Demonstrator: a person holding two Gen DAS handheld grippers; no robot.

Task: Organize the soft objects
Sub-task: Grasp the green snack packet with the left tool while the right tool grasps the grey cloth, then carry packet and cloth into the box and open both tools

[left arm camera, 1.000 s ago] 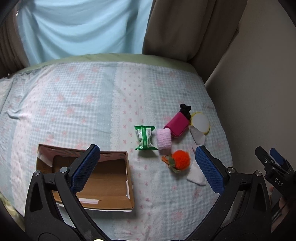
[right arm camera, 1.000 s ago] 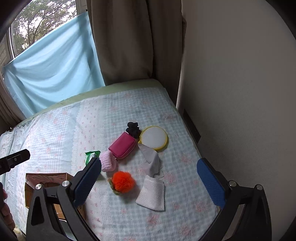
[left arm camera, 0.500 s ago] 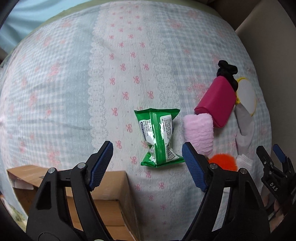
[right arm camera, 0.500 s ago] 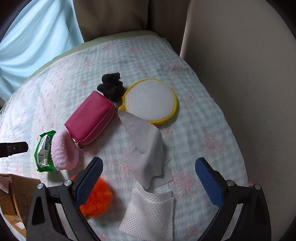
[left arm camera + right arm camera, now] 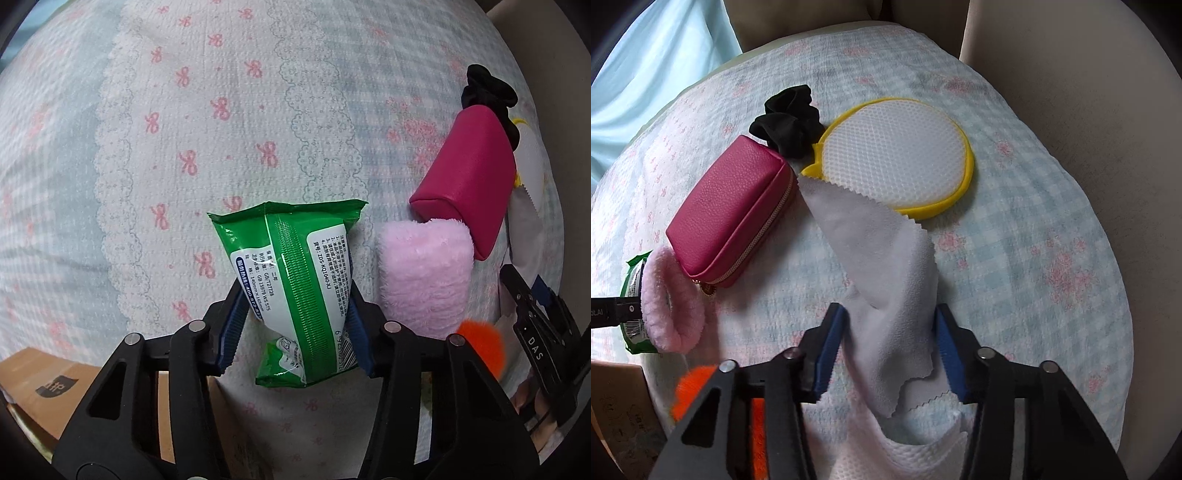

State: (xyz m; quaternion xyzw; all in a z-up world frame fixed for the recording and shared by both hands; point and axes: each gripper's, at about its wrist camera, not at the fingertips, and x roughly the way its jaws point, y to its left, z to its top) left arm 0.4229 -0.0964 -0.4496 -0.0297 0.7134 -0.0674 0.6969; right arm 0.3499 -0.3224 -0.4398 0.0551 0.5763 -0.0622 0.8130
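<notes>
A bed [image 5: 1052, 221] with a pale checked cover printed with pink bows carries everything; it sits against a beige wall [image 5: 1089, 74], with light blue fabric [image 5: 657, 66] and curtains at its far edge. A cardboard box [image 5: 48, 384] lies at the bed's near left edge, probably the place for sorted items. The soft objects cluster toward the right edge: a yellow-rimmed round pad [image 5: 897, 162], a magenta pouch [image 5: 727, 210], a pink fluffy roll [image 5: 424, 273], a black scrunchie [image 5: 790, 118], an orange pompom [image 5: 484, 347]. The left tool [image 5: 295, 314] has just been closing and is clamped on a green wipes packet [image 5: 295, 280], its sides pinched in. The right tool [image 5: 890, 343] has just been closing around a grey cloth [image 5: 886, 266], bunching it for lifting.
</notes>
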